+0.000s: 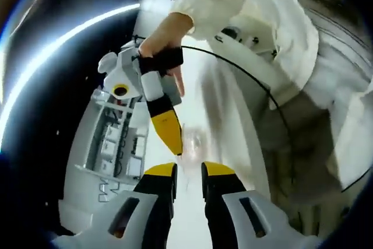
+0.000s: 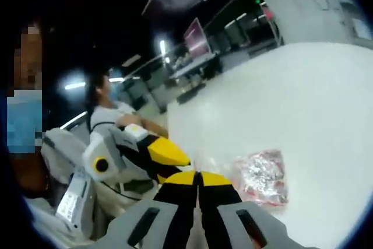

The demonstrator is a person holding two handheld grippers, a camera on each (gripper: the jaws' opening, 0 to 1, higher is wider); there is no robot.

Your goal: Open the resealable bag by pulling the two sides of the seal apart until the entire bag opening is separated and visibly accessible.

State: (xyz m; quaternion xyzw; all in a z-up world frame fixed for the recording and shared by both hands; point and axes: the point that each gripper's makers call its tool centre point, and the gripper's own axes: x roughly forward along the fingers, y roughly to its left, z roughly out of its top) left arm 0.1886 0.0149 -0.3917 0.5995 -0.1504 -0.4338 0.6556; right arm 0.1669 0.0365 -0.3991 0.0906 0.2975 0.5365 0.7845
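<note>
Between the left gripper (image 1: 189, 174)'s slightly spread yellow tips in the left gripper view hangs a clear, crinkly bag (image 1: 192, 144), with the right gripper (image 1: 169, 135) reaching down from a hand (image 1: 166, 39) to meet it; whether either truly pinches the film I cannot tell. Over in the right gripper view, its tips (image 2: 198, 182) sit pressed together beside the left one, likely on a seal side, and the bag (image 2: 262, 176) looks glossy and still shut above the white table (image 2: 303, 97).
</note>
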